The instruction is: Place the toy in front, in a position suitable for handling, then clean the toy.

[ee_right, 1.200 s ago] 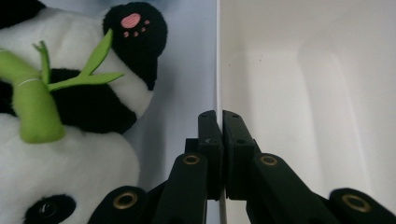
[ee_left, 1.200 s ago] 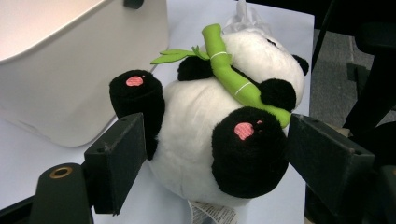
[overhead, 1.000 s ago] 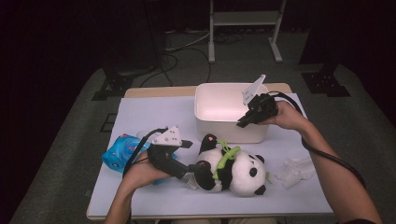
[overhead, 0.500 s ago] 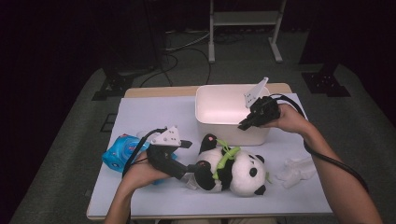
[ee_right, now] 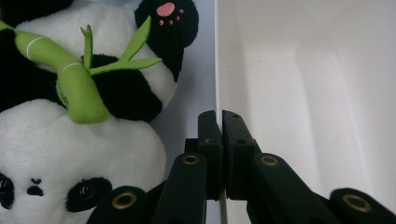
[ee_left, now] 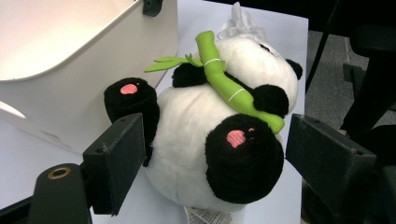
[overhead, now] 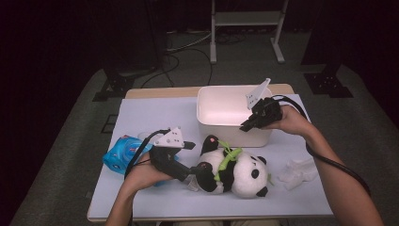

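A plush panda (overhead: 235,172) holding a green bamboo stalk (ee_left: 224,79) lies on its back on the pale table cover, just in front of a white plastic bin (overhead: 230,133). My left gripper (overhead: 197,176) is open at the panda's rear end. In the left gripper view its jaws stand wide on either side of the panda's (ee_left: 187,130) legs and bottom, and the right one is clearly apart from the plush. My right gripper (overhead: 247,126) is shut on the bin's front wall (ee_right: 217,60), pinching the thin rim beside the panda's head (ee_right: 70,154).
A blue packet (overhead: 121,154) lies at the left under my left hand's cable. A crumpled white cloth (overhead: 297,172) lies at the right near the table's edge. Dark floor, cables and a metal stand (overhead: 244,19) are beyond the table's far edge.
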{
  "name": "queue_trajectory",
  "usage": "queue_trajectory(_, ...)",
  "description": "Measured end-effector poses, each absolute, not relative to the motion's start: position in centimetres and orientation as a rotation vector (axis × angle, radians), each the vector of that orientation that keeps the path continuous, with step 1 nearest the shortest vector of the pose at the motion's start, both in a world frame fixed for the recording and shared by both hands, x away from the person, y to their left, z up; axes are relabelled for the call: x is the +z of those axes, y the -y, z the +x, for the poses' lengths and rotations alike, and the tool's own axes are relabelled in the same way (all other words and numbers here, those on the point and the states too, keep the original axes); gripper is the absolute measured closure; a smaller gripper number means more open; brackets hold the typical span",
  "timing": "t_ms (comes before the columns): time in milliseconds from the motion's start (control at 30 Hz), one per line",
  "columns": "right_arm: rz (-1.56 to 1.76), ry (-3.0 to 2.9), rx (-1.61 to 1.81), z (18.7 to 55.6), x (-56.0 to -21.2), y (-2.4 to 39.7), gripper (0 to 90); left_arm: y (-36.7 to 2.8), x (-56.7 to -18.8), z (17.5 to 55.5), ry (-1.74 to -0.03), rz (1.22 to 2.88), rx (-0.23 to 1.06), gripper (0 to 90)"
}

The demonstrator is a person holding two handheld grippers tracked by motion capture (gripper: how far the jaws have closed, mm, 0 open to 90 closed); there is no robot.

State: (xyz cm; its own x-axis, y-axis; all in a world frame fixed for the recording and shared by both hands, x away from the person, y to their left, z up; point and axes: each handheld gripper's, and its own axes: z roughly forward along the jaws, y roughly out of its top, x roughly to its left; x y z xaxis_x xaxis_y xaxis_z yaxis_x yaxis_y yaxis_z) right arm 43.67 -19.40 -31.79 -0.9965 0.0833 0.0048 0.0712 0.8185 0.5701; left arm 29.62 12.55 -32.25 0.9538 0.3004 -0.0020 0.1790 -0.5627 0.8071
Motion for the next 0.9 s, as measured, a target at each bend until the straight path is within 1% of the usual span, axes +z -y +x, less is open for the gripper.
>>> queue_trajectory(333, 0.142, -2.981, 0.942, 43.5, -31.8, 19.4, 85.8, -13.0, -32.1, 29.4, -0.344, 2.176, 0.175, 18.8)
queue_trajectory(400, 0.167, -2.976, 0.961, 43.6, -31.7, 19.3, 83.5, -13.0, -32.1, 29.4, -0.345, 2.174, 0.176, 18.8)
queue_trajectory(567, 0.165, -2.967, 0.979, 43.5, -31.4, 18.6, 82.7, -13.0, -32.2, 29.4, -0.348, 2.177, 0.174, 18.8)
queue_trajectory(667, 0.156, -2.966, 0.970, 43.6, -31.6, 18.1, 83.1, -13.0, -32.2, 29.5, -0.346, 2.175, 0.173, 18.7)
queue_trajectory(733, 0.147, -2.968, 0.974, 43.5, -31.7, 17.9, 86.5, -13.0, -32.2, 29.5, -0.347, 2.177, 0.173, 18.6)
queue_trajectory(900, 0.130, -2.976, 0.972, 43.3, -31.7, 18.0, 87.2, -12.9, -32.4, 29.6, -0.349, 2.182, 0.163, 18.5)
